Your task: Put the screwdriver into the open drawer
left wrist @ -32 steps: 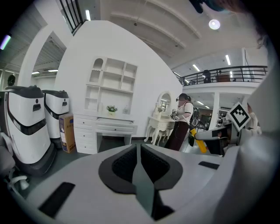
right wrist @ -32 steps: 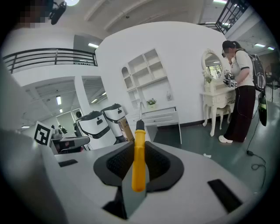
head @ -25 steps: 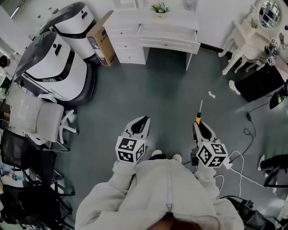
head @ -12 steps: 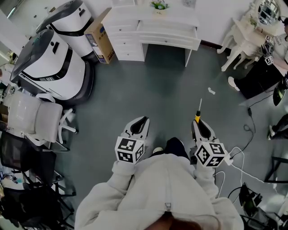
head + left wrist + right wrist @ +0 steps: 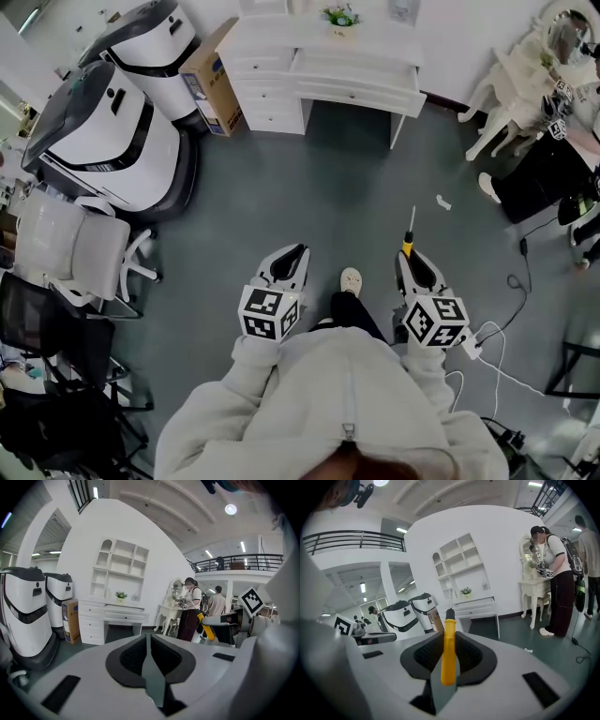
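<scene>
Yellow marks the screwdriver (image 5: 409, 246) in the head view: its handle sits clamped in the right gripper (image 5: 413, 263), at 5 o'clock from the frame's centre, and its bare metal shaft points toward 12 over grey floor (image 5: 328, 187). The left gripper (image 5: 290, 256) hangs at 7 o'clock, well apart from it, with a shoe (image 5: 351, 279) between the two. At 12 o'clock stands a white desk (image 5: 281, 42), its wide middle drawer (image 5: 361, 92) jutting forward, well apart from the tool. A cardboard box (image 5: 214, 86) leans at the desk's 9 o'clock side, and two white-and-black machines (image 5: 108, 131) fill 10 o'clock.

From the left gripper view, the left gripper (image 5: 149, 638) is clenched, pads together with nothing between them. The desk (image 5: 112, 613) lies at 11 o'clock, and a person (image 5: 190, 609) stands at 1 o'clock.

From the right gripper view, the right gripper (image 5: 449, 637) is grasping the screwdriver (image 5: 448, 653) by the handle, upright, its black collar and shaft rising toward 12. The desk (image 5: 476, 610) shows just past the tip at 1 o'clock, and a person (image 5: 555, 581) stands at 2 o'clock.
</scene>
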A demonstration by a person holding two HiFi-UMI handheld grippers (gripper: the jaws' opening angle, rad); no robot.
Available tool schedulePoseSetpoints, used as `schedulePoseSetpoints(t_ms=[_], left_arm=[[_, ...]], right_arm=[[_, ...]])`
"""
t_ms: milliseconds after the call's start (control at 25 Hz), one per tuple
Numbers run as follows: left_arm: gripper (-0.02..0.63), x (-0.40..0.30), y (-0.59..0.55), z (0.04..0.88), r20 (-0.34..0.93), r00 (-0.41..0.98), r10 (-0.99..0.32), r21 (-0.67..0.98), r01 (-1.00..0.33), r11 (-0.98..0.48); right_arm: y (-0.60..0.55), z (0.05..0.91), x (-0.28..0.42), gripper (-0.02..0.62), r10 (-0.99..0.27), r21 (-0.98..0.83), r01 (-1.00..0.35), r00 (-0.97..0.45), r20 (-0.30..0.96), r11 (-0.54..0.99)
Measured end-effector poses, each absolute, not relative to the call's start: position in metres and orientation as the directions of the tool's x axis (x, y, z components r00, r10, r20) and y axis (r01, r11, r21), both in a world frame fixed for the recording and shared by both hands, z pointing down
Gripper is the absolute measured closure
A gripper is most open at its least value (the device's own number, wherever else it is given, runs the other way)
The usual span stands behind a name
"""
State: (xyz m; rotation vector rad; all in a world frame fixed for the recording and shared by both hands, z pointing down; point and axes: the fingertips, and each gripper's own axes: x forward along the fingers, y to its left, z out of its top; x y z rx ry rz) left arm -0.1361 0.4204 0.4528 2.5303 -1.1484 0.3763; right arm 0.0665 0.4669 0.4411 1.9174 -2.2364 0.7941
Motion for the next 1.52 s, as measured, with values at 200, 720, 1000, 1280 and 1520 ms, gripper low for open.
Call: schedulePoseSetpoints(t_ms=[200, 720, 1000, 1280, 1520], left_arm=[[0.565, -0.129, 0.385, 0.449, 0.365, 0.627, -0.688, 0.181, -0.773, -0.608], [0.565, -0.101, 0.305, 0.44, 0.353, 0.592, -0.725, 0.175, -0.802, -0.571], [0.565, -0.087, 0.279, 0.44, 0.355, 0.575, -0.737, 0.164, -0.814, -0.557], [0.565, -0.076, 0.265, 0.445, 0.362, 0.561, -0.744, 0.163, -0.824, -0.542], [0.565, -0.063, 0.253, 0.454, 0.36, 0.548, -0.755, 0.177, -0.835, -0.521]], right_arm=[[0.429, 0.439, 0.075, 0.503, -0.897, -0.327, -0.941, -0.221, 0.384, 0.091], [0.342, 0.433, 0.104, 0.503, -0.88, -0.319, -0.935, -0.277, 0.385, 0.155], [0.311, 0.434, 0.122, 0.503, -0.879, -0.328, -0.929, -0.293, 0.376, 0.17], [0.295, 0.438, 0.132, 0.503, -0.874, -0.334, -0.924, -0.309, 0.375, 0.184], [0.278, 0.444, 0.144, 0.503, -0.865, -0.321, -0.923, -0.328, 0.38, 0.21]])
